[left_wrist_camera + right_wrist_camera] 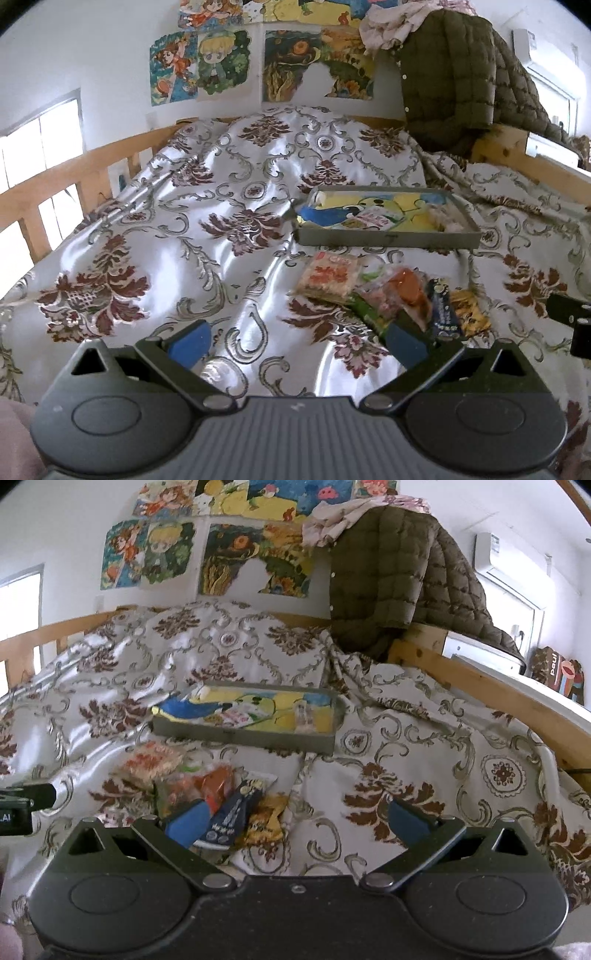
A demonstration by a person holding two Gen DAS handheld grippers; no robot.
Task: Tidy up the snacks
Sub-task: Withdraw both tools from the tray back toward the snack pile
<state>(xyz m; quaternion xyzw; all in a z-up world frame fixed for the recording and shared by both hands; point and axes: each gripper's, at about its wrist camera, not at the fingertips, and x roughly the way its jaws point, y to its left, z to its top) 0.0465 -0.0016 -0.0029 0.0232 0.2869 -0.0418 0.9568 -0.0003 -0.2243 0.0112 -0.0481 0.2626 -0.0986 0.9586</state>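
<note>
left hand-held gripper (299,345): level, low over bed (147,229), fingers spread, empty | right hand-held gripper (299,825): same pose, spread, empty | snacks (384,295): heaped on bedspread just before tray (388,240)

A bed (155,236) with a wooden frame wears a white floral cover. On it sits a shallow grey tray (388,242), and just in front a loose heap of snack packets (373,291).
</note>
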